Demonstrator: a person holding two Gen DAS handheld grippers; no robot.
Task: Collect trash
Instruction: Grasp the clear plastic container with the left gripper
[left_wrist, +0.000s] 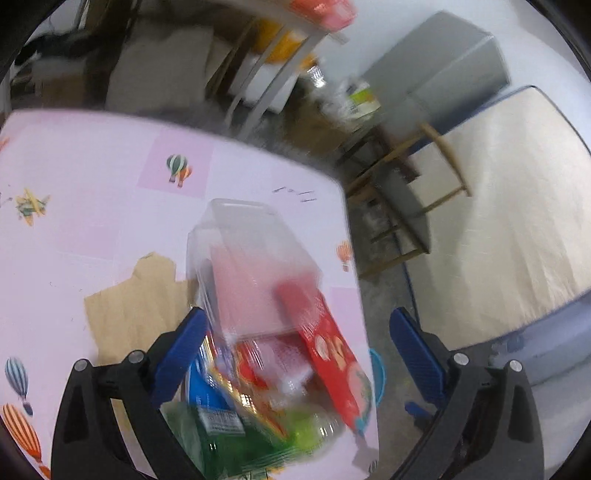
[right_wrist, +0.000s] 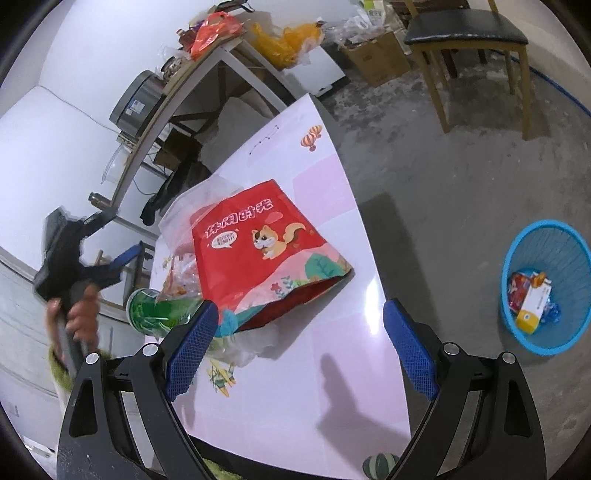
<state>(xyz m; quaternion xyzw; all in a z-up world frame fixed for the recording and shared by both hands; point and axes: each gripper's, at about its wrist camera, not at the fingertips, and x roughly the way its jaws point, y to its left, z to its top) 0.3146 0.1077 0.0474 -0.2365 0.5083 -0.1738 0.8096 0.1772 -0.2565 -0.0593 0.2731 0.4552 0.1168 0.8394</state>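
right gripper (right_wrist: 297, 347) jaws wide, nothing in them | left gripper (left_wrist: 295, 363) same, hovering over the pile | red squirrel snack pouch (right_wrist: 266, 254) lay on the pink worktop (right_wrist: 332, 387) beside a green bottle (right_wrist: 155, 314) | tip: pinch the pouch's open end, then carry to the blue basket (right_wrist: 517, 254) on the floor

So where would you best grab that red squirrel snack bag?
Probably by the open bottom edge of the red snack bag. It lies flat on the table with its gaping mouth facing the open right gripper, so one finger could slip inside.
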